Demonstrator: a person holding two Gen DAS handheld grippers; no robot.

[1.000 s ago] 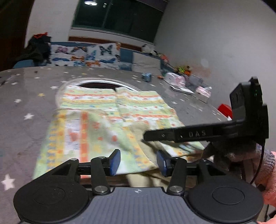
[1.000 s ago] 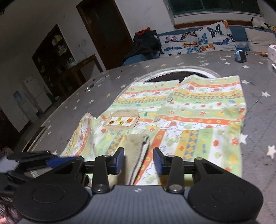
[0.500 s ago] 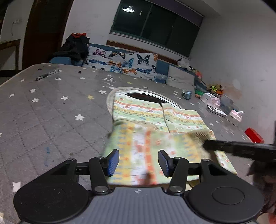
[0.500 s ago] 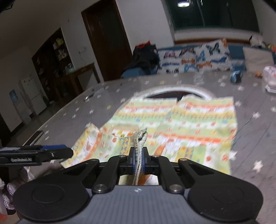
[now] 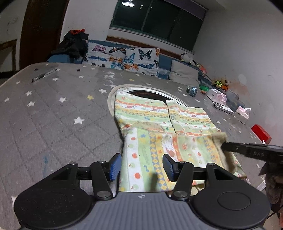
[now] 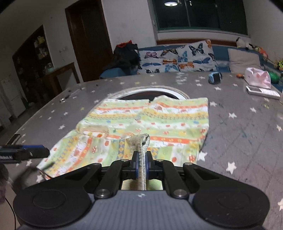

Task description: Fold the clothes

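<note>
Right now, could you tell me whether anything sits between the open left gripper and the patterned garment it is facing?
Nothing visible does. The left gripper is open directly over the near edge of the garment, with only cloth between its fingers. The right gripper pinches the beige cuff off to the side, clear of that path.

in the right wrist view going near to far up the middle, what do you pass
right tool shut on the beige cuff → patterned shirt → round opening in the star-print table cover → butterfly cushion → dark window
</note>
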